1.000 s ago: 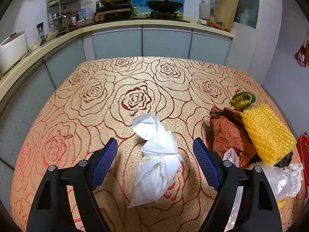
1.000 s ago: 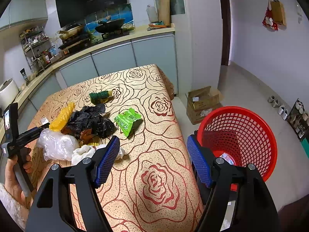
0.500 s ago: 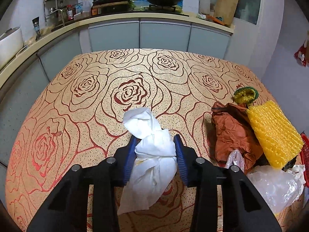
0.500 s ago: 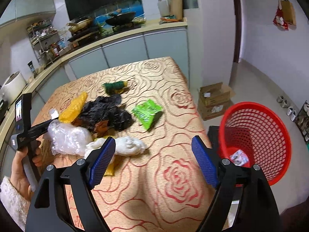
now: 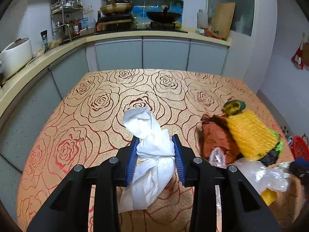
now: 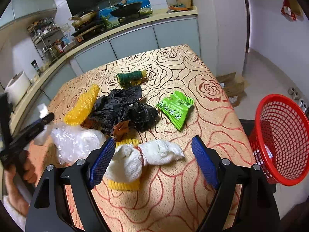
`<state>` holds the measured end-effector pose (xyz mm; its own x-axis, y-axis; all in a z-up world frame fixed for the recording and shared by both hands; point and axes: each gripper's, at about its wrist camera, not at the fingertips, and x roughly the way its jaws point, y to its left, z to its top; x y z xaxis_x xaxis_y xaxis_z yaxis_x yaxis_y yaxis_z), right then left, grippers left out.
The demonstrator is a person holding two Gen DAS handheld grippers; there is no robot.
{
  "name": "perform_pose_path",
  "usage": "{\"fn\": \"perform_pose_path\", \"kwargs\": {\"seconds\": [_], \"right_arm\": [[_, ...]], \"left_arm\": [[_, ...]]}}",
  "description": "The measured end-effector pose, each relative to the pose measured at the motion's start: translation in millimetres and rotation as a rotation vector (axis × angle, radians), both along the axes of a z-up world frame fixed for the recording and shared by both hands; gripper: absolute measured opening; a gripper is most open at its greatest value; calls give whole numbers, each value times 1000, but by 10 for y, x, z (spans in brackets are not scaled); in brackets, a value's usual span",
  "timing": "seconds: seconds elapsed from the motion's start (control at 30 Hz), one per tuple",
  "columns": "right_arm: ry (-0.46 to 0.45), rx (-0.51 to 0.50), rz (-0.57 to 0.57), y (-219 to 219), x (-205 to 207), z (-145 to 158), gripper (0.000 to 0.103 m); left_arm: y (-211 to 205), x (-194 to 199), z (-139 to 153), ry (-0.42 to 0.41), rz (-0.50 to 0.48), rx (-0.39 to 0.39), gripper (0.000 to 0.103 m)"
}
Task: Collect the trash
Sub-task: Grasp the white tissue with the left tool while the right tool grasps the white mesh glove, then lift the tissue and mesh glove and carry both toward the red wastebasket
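My left gripper point(image 5: 155, 137) is shut on a crumpled white tissue point(image 5: 150, 154), pads pressed into both its sides, and holds it just above the rose-patterned tablecloth point(image 5: 96, 104). In the right wrist view my right gripper point(image 6: 153, 140) stands open over a knotted white cloth point(image 6: 152, 154) lying on a yellow foam net point(image 6: 123, 185). The cloth lies between the jaws; the left pad is close to it, the right pad well clear. A red mesh basket point(image 6: 280, 135) stands beside the table's right edge.
Piled on the table are a black bag point(image 6: 125, 110), a green packet point(image 6: 175, 108), a yellow foam sleeve point(image 6: 83, 106), a clear plastic bag point(image 6: 75, 141), a green scourer roll point(image 6: 131, 77) and brown paper point(image 5: 216, 135). A cardboard box point(image 6: 233, 89) sits on the floor.
My left gripper closed on the white tissue and raised it off the cloth. My right gripper opened a little, then swung from the basket side and sank over the white cloth.
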<state>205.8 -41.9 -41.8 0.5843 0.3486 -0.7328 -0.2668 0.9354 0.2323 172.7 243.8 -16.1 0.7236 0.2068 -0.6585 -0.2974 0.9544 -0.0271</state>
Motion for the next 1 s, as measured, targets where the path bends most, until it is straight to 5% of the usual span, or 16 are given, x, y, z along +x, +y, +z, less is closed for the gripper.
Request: {"fn": "perform_pose_path", "kwargs": {"seconds": [0.23, 0.77, 1.0], "right_arm": [[57, 9, 35, -4, 17, -138, 78], [35, 36, 105, 123, -16, -127, 38], [17, 44, 95, 22, -73, -58, 32]], "left_arm": [[-20, -162, 116, -35, -3, -9, 34], [-118, -325, 160, -52, -7, 10, 34], [-172, -386, 181, -60, -15, 17, 34]]}}
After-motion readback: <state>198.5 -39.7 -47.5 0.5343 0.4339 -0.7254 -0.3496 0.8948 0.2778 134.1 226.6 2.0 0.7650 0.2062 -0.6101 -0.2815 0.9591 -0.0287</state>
